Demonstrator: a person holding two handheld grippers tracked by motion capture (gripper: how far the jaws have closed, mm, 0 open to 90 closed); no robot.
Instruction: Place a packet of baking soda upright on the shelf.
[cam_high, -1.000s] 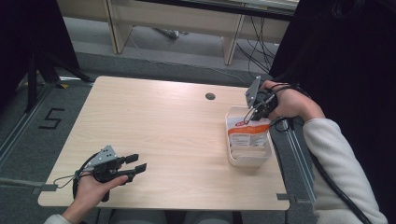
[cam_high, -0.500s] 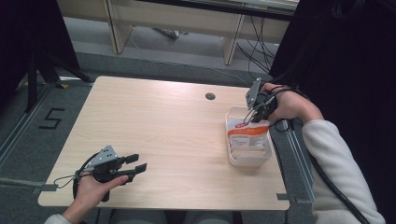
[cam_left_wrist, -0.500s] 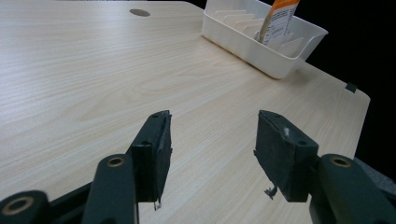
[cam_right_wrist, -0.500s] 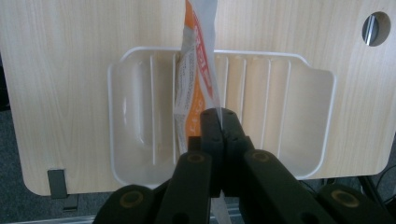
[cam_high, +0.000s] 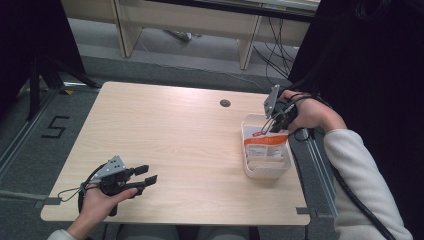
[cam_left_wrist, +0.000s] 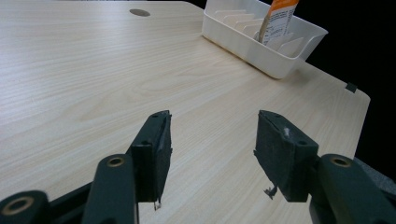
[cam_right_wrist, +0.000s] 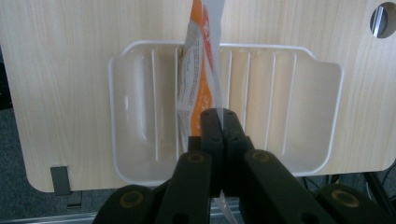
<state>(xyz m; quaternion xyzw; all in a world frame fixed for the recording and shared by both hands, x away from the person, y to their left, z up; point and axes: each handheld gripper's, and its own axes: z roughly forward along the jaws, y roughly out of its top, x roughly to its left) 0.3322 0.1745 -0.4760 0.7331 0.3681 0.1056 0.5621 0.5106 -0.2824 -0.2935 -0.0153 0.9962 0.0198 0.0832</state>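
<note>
— Two claws were in play, weren't they? What was the right claw (cam_high: 272, 121) doing?

— It was clamped tight on the clear top edge of an orange-and-white pouch (cam_high: 265, 145). In the right gripper view its jaws met with only that thin seal pinched between them, and the pouch (cam_right_wrist: 200, 70) hung down from there into a white plastic tray (cam_right_wrist: 299, 116).

— Where exactly was the pouch in the tray?

— Standing on edge between two of the low ribs that divide the tray's floor into slots, nearer the rounded end than the squarer one. From the high view the tray (cam_high: 250, 167) sat at the right side of the bench (cam_high: 175, 130), close to the edge, with the person's right hand (cam_high: 310, 112) above its far end.

— Was the pouch resting on the tray floor?

— I couldn't tell; its lower end was inside the tray walls, but whether it touched bottom was not clear.

— And the left claw (cam_high: 145, 177)?

— Wide apart, holding nothing. It sat low near the front left corner of the bench, pointing across the wood toward the tray. In the left gripper view its two padded jaws stood spread over bare wood, with the tray (cam_left_wrist: 243, 39) and the pouch (cam_left_wrist: 279, 18) well apart from it at the far corner.

— Anything else on the bench?

— One round cable hole (cam_high: 225, 103) near the far edge.
</note>
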